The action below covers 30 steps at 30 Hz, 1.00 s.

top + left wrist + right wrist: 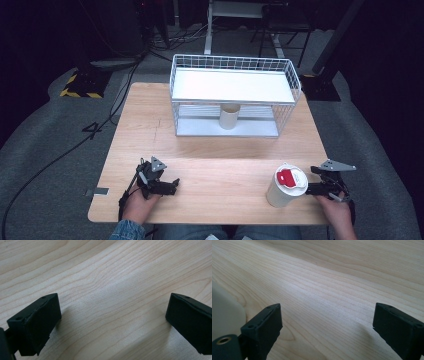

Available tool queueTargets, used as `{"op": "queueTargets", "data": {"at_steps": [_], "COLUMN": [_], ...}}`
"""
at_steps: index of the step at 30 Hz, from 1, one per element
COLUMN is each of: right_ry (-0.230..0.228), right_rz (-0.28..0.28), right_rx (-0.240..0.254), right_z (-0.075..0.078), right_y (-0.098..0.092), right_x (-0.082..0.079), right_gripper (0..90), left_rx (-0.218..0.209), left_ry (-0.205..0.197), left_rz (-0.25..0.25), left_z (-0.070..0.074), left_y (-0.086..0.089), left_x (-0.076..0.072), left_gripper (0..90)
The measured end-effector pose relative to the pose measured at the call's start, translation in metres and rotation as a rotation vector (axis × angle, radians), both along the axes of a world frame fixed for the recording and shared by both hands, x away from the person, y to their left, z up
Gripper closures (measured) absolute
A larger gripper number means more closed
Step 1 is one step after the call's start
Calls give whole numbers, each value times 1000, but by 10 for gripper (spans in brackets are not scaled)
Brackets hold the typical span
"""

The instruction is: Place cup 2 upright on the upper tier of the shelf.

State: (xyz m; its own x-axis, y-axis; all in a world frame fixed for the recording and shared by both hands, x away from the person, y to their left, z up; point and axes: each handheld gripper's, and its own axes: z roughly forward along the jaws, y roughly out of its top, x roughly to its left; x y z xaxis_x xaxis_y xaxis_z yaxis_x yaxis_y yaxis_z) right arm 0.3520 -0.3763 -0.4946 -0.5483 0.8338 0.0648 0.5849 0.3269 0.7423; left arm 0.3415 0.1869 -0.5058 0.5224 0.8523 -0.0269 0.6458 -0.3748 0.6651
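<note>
High view places the lidded cup (287, 187) at the table's (220, 150) near right edge, just beside the right gripper (312, 189), whose jaws stand spread with nothing between, like the left gripper's (172, 186); a careless sideways approach could topple it.

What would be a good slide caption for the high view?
White lidded cup with red tab beside right hand-held gripper on wooden table; white wire rack behind.
</note>
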Motion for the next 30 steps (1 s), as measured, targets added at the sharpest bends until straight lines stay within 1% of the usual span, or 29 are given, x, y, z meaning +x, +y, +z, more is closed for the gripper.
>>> {"op": "queueTargets", "data": {"at_steps": [1,2,5,6,7,11,12,13,17,19,20,21,23,24,25,26,28,29,30], "right_ry": [0,2,-10,-16,-16,-26,-28,-28,-18,-26,-33,-33,-46,-56,-56,-62,-65,-70,-75], "right_rz": [0,-1,9,10,10,19,28,28,27,38,46,46,51,60,60,75,86,98,122], "right_rx": [0,12,16,19,19,24,21,21,-3,1,1,1,4,8,8,7,8,13,29], "right_z": [0,0,3,7,7,16,20,20,29,33,38,38,43,47,47,51,53,54,57], "right_y": [0,-1,-3,-3,-3,-3,-2,-2,1,1,2,2,1,2,2,4,6,7,10], "right_x": [0,-1,-3,-6,-6,-14,-18,-18,-31,-38,-46,-46,-53,-60,-60,-66,-69,-72,-77], "right_gripper": [88,88,88,88,88,88,89,89,90,90,90,90,90,91,91,91,91,91,91], "left_rx": [0,-2,-1,-1,-1,-2,-1,-1,-2,-2,-1,-1,-2,-1,-1,-2,-1,-2,-1], "left_ry": [0,2,1,2,2,2,2,2,2,2,2,2,2,2,2,2,2,2,2], "left_rz": [0,0,0,0,0,-1,-1,-1,-1,-1,-1,-1,-1,0,0,0,0,0,0], "left_z": [0,0,0,0,0,0,0,0,0,0,0,0,0,0,0,0,0,0,0], "left_y": [0,0,0,0,0,0,0,0,0,0,0,0,0,0,0,0,0,0,0], "left_x": [0,0,0,0,0,0,0,0,0,0,0,0,0,0,0,0,0,0,0], "left_gripper": [6,6,6,6,6,6,7,6,6,6,6,6,6,7,7,7,7,7,7]}}
